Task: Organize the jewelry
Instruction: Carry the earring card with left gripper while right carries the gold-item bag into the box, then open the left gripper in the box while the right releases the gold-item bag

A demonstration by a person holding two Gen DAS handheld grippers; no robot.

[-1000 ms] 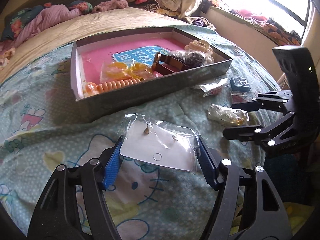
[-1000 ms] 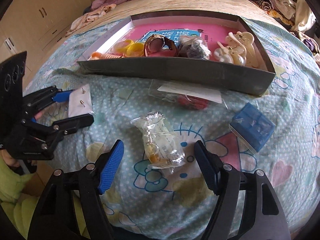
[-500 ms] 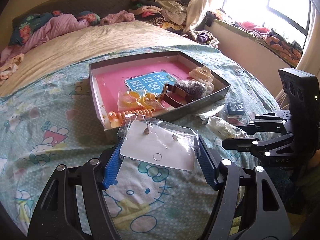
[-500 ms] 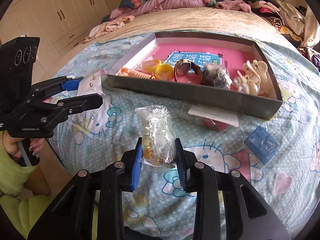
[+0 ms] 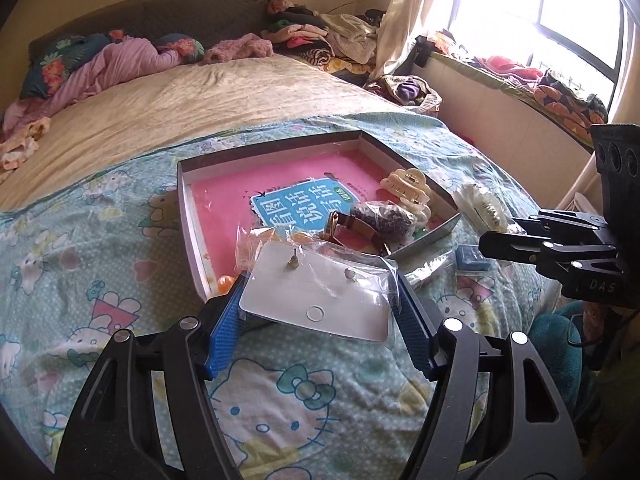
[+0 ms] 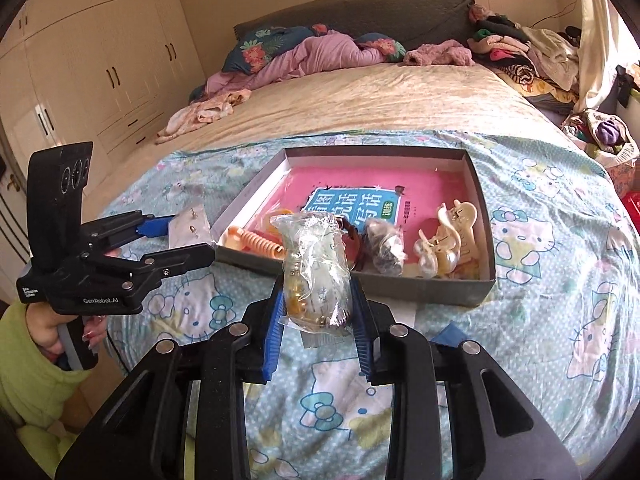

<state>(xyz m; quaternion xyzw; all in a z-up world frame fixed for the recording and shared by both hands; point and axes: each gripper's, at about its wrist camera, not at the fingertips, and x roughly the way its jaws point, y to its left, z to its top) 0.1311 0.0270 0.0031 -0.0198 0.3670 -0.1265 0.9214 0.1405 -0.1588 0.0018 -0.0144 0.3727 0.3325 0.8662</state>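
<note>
My left gripper (image 5: 320,320) is shut on a white earring card in a clear bag (image 5: 316,296), held above the bedspread in front of the grey box (image 5: 188,216). My right gripper (image 6: 318,320) is shut on a crumpled clear bag of gold jewelry (image 6: 316,272), lifted just before the box (image 6: 484,208). The box has a pink floor and holds a cream hair clip (image 6: 456,228), a dark bagged piece (image 6: 384,244), an orange coil tie (image 6: 256,240) and a brown watch strap (image 5: 352,228). The left gripper with its card (image 6: 188,226) shows at the left of the right wrist view.
A small blue case (image 5: 472,258) and another clear bag (image 5: 428,270) lie on the Hello Kitty bedspread beside the box. Piled clothes (image 5: 320,36) lie at the head of the bed. A wardrobe (image 6: 80,80) stands left, a window (image 5: 560,20) right.
Both grippers have risen higher above the bed with their loads. The right gripper closed on the jewelry bag a second ago and has lifted it off the bedspread.
</note>
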